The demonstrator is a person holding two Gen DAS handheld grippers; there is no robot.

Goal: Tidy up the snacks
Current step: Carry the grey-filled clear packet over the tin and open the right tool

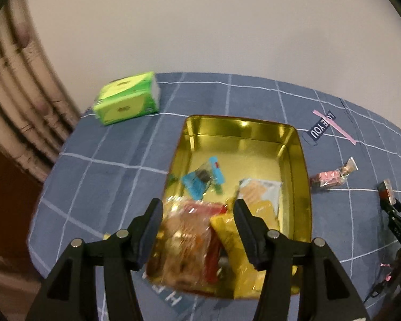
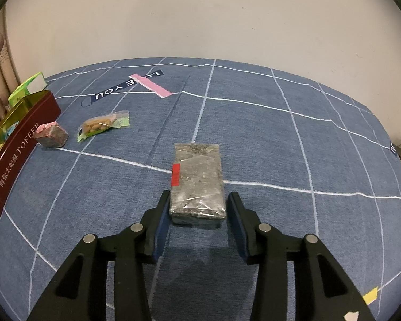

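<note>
On the blue checked cloth [image 2: 254, 139] the gold tin [image 1: 296, 144] already holds several packets, and the collecting step continues: the left gripper [image 1: 197, 208] hovers open and empty above it, while the right gripper [image 2: 197, 200], jaws open, straddles the grey wrapped bar [image 2: 196, 179] and probably needs to close, then lift.
</note>
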